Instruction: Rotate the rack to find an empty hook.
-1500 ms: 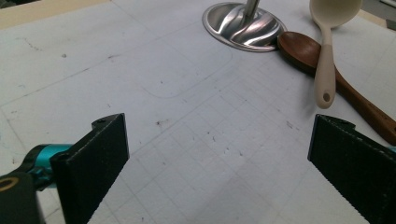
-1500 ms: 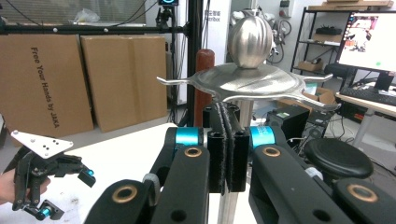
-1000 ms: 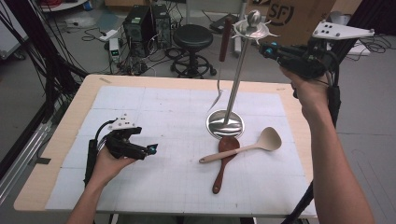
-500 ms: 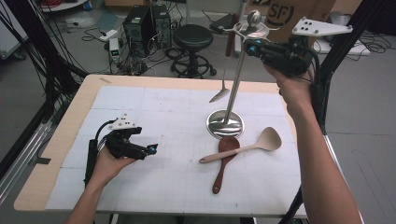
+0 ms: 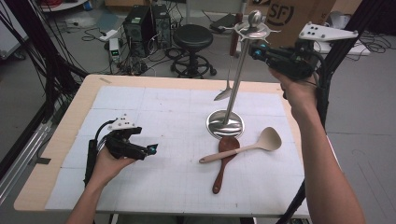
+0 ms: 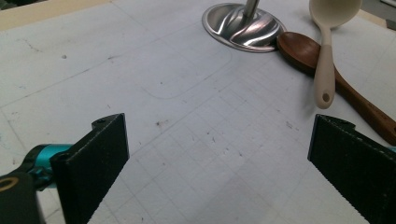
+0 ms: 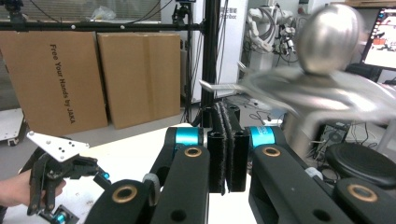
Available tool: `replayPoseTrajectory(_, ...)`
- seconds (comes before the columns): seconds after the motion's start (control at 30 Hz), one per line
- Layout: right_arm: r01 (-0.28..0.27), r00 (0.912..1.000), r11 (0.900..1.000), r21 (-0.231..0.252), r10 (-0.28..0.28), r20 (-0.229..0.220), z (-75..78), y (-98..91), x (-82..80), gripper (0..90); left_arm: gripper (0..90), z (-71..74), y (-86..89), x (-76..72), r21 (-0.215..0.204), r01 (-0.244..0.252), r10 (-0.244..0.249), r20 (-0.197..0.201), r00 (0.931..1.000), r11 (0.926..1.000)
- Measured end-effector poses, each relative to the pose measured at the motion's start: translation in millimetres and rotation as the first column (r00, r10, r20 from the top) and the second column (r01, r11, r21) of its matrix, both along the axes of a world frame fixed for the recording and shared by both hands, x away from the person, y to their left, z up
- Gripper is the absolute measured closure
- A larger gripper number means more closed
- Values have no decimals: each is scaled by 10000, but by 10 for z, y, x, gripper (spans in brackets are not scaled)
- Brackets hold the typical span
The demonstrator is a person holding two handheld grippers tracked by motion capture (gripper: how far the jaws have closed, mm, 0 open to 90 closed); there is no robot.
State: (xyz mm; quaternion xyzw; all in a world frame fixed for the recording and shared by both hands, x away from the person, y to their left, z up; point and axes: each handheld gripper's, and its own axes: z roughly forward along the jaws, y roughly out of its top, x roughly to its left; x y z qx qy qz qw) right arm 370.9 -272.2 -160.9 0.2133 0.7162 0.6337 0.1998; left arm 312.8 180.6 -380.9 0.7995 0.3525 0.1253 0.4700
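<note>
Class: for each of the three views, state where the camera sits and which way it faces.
High view: above the person's side, looking down on table; both forearms show.
Left gripper view: low over table, jaws apart, facing stand base and two spoons.
Right gripper view: raised, jaws together, beside stand's top knob, left gripper below.
Shared: the utensil stand.

We are holding the left gripper low at the frame's lower left and the right gripper raised at upper right, beside the utensil stand's top (a ladle hanging there). At centre, a pale spoon is lying across a wooden spoon.
</note>
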Motion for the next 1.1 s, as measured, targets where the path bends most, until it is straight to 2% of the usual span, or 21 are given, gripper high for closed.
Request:
replayPoseTrajectory(0.23,405,9991,9991,117,-403,-140,-62,-287,-28,894,58,-1,-1,2,71,9,-9,2,10000,10000)
replayPoseTrajectory(0.43,904,9959,9956,239,-902,-110,-5,-439,-10,894,58,-2,-1,4,88,28,-28,15,10000,10000)
replayPoseTrajectory(0.57,909,9959,9957,172,-909,-6,49,-416,13,894,58,-3,-3,1,5,-2,2,9,10000,10000)
replayPoseTrajectory(0.7,845,9964,9964,-92,-844,84,69,-332,22,895,58,-2,-1,0,-17,2,-2,14,10000,10000)
replayPoseTrajectory(1.1,498,9983,9984,-257,-490,301,92,-144,-3,895,58,2,1,-2,22,10,-10,37,10000,10000)
